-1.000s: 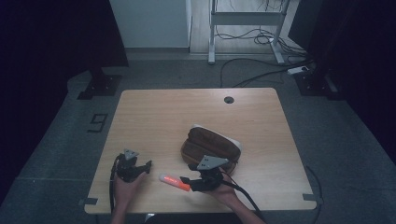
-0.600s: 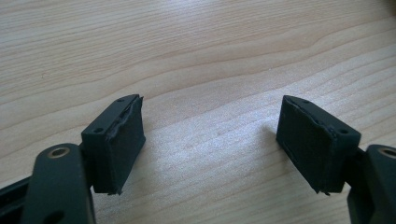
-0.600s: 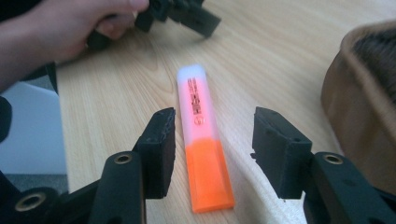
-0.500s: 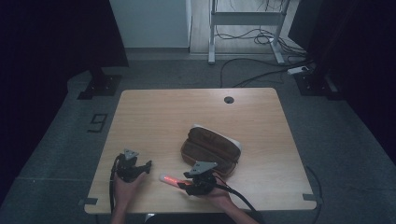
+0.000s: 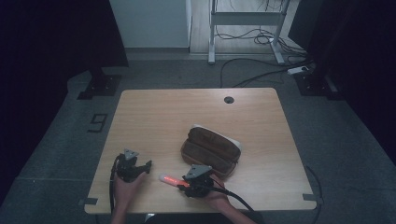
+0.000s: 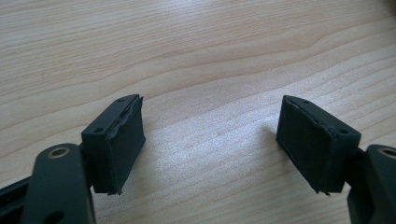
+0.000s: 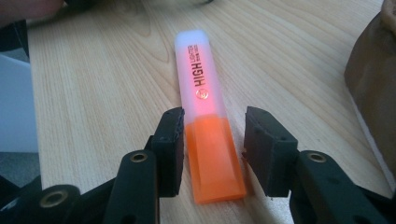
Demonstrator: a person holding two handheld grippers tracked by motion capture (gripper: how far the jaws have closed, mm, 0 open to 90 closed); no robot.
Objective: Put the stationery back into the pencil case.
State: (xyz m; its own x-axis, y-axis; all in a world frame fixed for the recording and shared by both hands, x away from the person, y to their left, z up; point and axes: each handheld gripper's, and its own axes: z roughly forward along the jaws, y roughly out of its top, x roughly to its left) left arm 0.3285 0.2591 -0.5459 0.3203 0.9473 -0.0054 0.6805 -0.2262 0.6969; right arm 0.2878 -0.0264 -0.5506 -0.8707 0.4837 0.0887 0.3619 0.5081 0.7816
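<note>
Near the table's (image 5: 154,112) front edge: left gripper (image 5: 135,165) gaping over bare pale wood; right gripper (image 7: 212,135) just been closing around an orange highlighter (image 7: 205,116) lying flat — left pad touching, right pad just clear. Beyond, a brown pencil case (image 5: 212,149). Grey floor, cables (image 5: 243,74) — dark surroundings, hard to make out.

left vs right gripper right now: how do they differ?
The left gripper stands wide open over bare table; the right gripper has been closing, its fingers narrow around the orange highlighter, with a gap on one side. The left has nothing between its fingers. Both sit low at the table's near edge.
</note>
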